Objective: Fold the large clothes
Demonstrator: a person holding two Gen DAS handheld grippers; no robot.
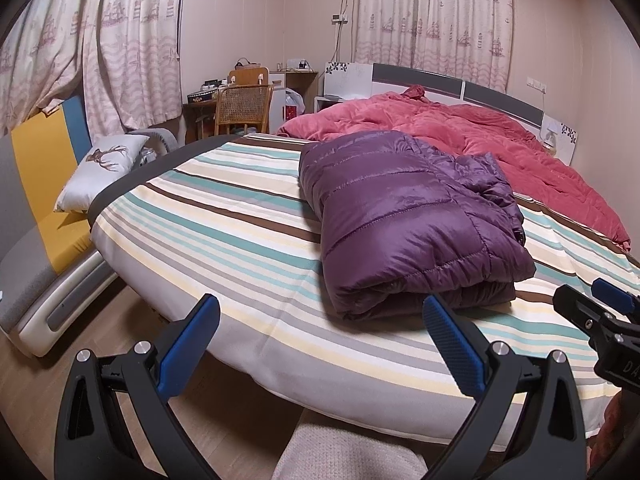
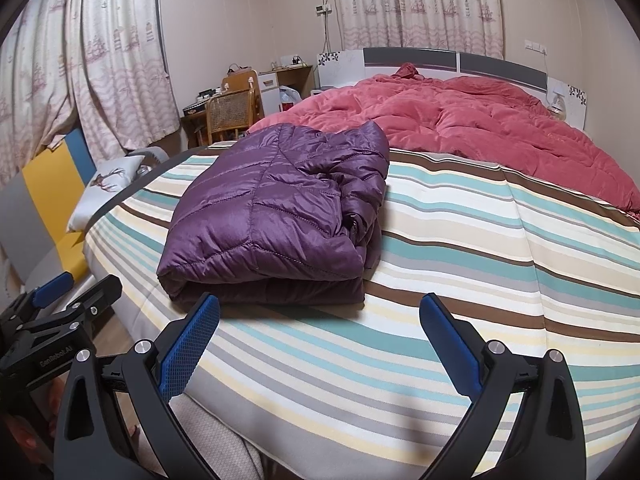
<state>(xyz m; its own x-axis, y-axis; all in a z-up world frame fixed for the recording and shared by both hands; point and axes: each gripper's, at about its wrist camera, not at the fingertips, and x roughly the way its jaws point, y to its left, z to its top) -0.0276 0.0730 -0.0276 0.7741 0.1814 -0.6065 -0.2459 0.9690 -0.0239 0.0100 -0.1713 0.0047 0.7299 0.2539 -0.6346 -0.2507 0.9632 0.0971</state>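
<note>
A purple quilted puffer jacket [image 1: 408, 216] [image 2: 276, 212] lies folded into a thick rectangular bundle on the striped bedsheet [image 1: 248, 248] [image 2: 480, 264], near the foot of the bed. My left gripper [image 1: 320, 312] hovers open just short of the bundle's near edge, with nothing between its blue pads. My right gripper [image 2: 320, 312] is also open and empty, a little to the right of the bundle's near edge. Each gripper shows at the edge of the other's view: the right gripper [image 1: 600, 304] and the left gripper [image 2: 68, 292].
A rumpled red quilt [image 1: 460, 128] [image 2: 460, 120] covers the head of the bed behind the jacket. A yellow and grey floor mattress [image 1: 44, 208] with a deer cushion [image 1: 104, 172] lies to the left. A wicker chair [image 1: 244, 108] and desk stand at the back. A person's leg [image 1: 348, 452] is below.
</note>
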